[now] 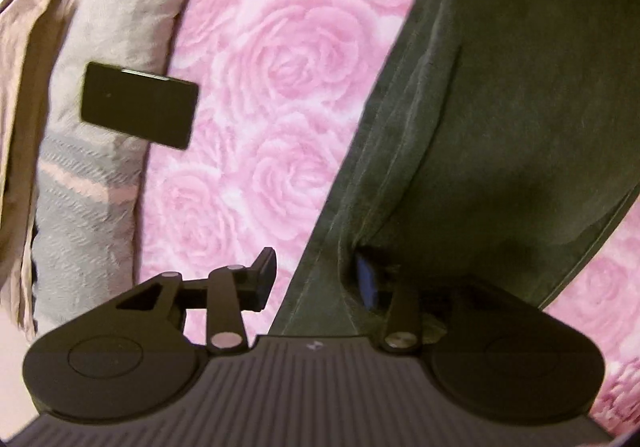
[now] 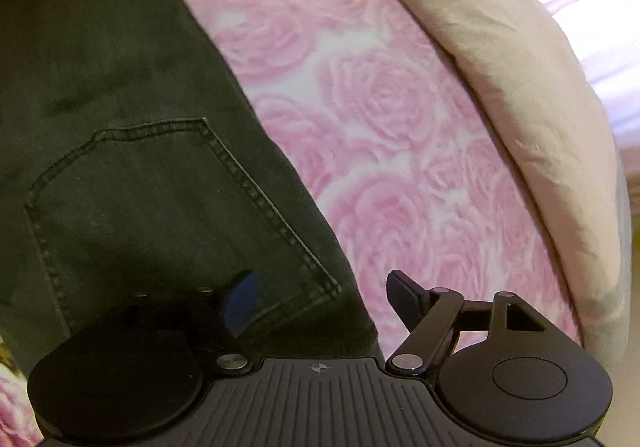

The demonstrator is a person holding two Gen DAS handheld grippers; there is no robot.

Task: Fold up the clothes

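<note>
Dark olive-green trousers (image 1: 500, 107) lie on a pink rose-print bedspread (image 1: 280, 87). My left gripper (image 1: 316, 279) is open. Its left finger (image 1: 264, 275) is over the bedspread, and its blue-padded right finger (image 1: 366, 281) is tucked under a fold at the trousers' seamed edge. In the right wrist view the trousers (image 2: 100, 67) show a stitched back pocket (image 2: 160, 215). My right gripper (image 2: 322, 301) is open across the trousers' edge by the pocket corner. One blue pad (image 2: 240, 303) is over the cloth and the other finger (image 2: 404, 299) is over the bedspread (image 2: 380, 107).
A black phone (image 1: 138, 103) rests on a grey and pink textured pillow (image 1: 88, 183), with crumpled beige cloth (image 1: 20, 67) further left. A beige pillow (image 2: 500, 59) runs along the right side of the bed in the right wrist view.
</note>
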